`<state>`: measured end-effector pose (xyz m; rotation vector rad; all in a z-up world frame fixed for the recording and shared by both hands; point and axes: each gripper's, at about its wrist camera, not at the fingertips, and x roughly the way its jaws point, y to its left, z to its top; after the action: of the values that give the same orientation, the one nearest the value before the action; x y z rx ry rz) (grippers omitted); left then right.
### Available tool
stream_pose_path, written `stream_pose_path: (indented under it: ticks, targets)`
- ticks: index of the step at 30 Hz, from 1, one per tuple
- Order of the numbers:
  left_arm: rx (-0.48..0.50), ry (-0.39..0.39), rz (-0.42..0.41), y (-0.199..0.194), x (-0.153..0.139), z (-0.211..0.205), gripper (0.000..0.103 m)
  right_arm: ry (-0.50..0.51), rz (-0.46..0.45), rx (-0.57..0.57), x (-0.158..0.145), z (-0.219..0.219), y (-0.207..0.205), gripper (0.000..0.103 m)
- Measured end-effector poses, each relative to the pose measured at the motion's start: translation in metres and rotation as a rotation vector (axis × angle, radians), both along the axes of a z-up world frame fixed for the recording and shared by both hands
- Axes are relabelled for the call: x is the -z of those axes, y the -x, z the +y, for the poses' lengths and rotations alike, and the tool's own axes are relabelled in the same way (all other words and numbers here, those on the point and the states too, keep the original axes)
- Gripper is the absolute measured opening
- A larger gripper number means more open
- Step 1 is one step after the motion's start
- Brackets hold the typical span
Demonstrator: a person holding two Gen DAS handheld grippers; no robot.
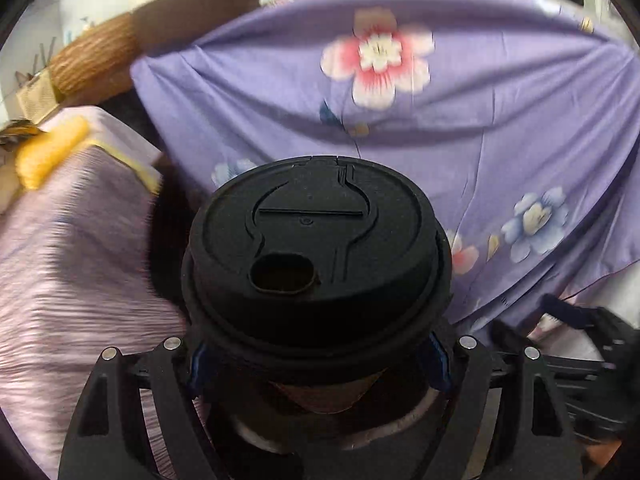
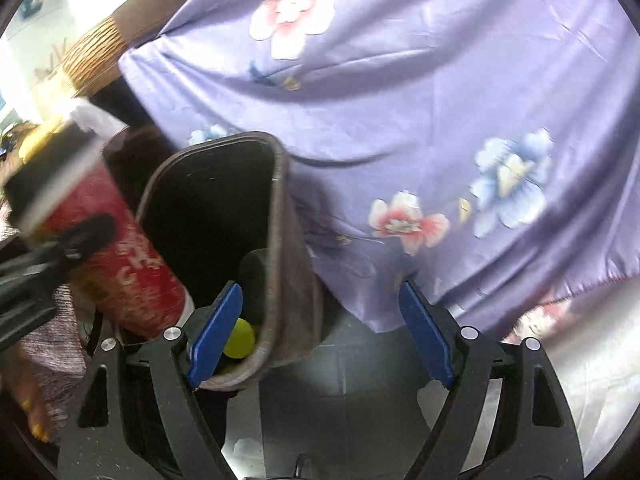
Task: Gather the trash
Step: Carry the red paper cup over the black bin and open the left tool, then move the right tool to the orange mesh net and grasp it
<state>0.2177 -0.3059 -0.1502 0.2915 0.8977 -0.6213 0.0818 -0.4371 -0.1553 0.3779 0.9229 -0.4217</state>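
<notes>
My left gripper (image 1: 320, 364) is shut on a red paper coffee cup with a black lid (image 1: 316, 248); the lid fills the middle of the left wrist view. The same cup (image 2: 116, 252) shows in the right wrist view at the left, held tilted beside the rim of a grey trash bin (image 2: 280, 240). The bin holds a yellow-green ball (image 2: 239, 338). My right gripper (image 2: 320, 336) is open and empty, with its left finger over the bin's near rim.
A purple floral cloth (image 2: 420, 120) drapes over the surface behind the bin. A wicker basket (image 2: 96, 56) stands at the back left. A striped lilac fabric (image 1: 72, 248) lies at the left. The floor (image 2: 360, 380) is grey and glossy.
</notes>
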Motion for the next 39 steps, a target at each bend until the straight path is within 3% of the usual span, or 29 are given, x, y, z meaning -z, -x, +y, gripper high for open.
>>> stream_pose_path:
  ticks: [8,14,19,27,33,39]
  targets:
    - [-0.035,-0.06,0.057,-0.021,0.045,-0.024,0.078,-0.025,-0.019,0.03,-0.003,-0.007,0.027,0.081]
    - [-0.034,-0.091,0.094,-0.028,0.06,-0.035,0.08,-0.038,-0.011,0.022,0.003,-0.004,0.031,0.081]
    - [-0.025,-0.126,0.127,-0.031,0.065,-0.039,0.094,-0.046,-0.007,0.024,0.005,-0.004,0.031,0.081]
    - [-0.027,-0.17,0.091,-0.022,0.046,-0.034,0.097,-0.028,-0.044,0.033,-0.009,-0.004,0.033,0.081]
    - [-0.04,-0.074,0.052,0.0,0.001,-0.01,0.097,-0.011,-0.097,0.061,-0.033,-0.007,0.036,0.081]
    - [-0.067,0.044,-0.054,0.031,-0.061,0.034,0.098,0.0,-0.147,0.051,-0.053,-0.001,0.033,0.085]
